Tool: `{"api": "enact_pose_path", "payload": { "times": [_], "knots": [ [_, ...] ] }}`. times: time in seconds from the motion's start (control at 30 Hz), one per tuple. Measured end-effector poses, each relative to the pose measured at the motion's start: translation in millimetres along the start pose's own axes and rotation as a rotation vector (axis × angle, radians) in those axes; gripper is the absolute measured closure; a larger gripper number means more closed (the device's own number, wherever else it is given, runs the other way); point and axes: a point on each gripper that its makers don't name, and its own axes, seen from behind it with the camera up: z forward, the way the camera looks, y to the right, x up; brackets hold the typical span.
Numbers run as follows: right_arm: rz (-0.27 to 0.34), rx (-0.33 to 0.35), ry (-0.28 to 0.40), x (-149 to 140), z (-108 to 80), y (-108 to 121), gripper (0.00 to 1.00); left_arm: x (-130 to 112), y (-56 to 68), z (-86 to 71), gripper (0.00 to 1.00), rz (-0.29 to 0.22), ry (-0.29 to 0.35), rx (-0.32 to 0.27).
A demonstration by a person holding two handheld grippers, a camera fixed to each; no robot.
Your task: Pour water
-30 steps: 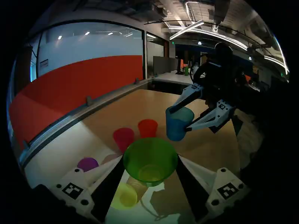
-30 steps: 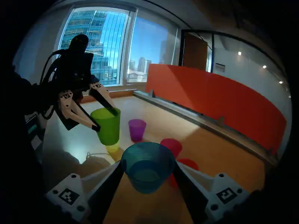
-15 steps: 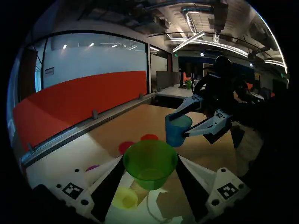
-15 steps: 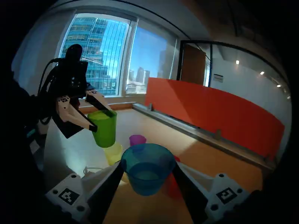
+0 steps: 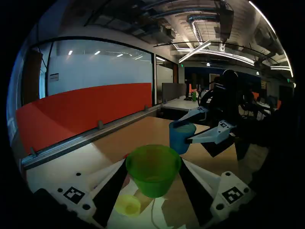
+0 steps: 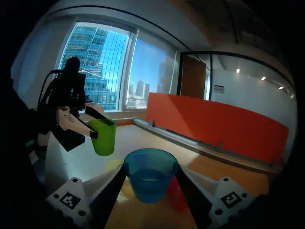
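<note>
Green plastic at the near left: the green cup (image 5: 153,171) stands upright between the fingers of the left gripper (image 5: 153,165), held up off the tabletop (image 5: 145,128). The fingers are drawn in to the cup's width, one pressed on each side wall below the rim.

Below it, low and near, a yellow cup (image 5: 127,204) stands on the tabletop, touched by nothing.

Farther right, the blue cup (image 5: 181,135) is held by the right gripper (image 5: 183,131), also upright and off the tabletop. Its fingers are narrowed onto the cup's two sides. The right gripper view shows a paler level inside this cup. It is probably water, but I can't be sure.

Low right in that view, red cups (image 6: 177,196) stand on the tabletop, partly hidden behind the blue cup.

Step in hand, by my reading: the two cups are being lined up for the pour. They are apart and neither is tilted, so no pour has begun.

Next move: bring one lip just over the other cup's mouth, then tip slowly while the receiving cup stays level. The blue cup looks the likelier to be poured from, but that is a guess.
</note>
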Motion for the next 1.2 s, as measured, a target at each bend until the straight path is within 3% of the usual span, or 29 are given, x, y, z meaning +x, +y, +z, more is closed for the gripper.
{"api": "enact_pose_path", "payload": {
  "times": [0.4,0.8,1.2],
  "knots": [
    [0.014,-0.012,0.07,20.6,2.2,2.8,0.08,14.9,5.6,-3.5,0.1,0.005,0.07,0.0],
    [0.0,-0.011,0.067,26.2,1.8,3.6,0.08,24.4,6.5,-4.1,0.1,-0.002,0.118,0.005],
    [-0.051,-0.002,0.052,33.8,1.9,3.1,0.08,23.0,9.6,-3.8,0.1,0.027,0.131,0.01]
  ]
}}
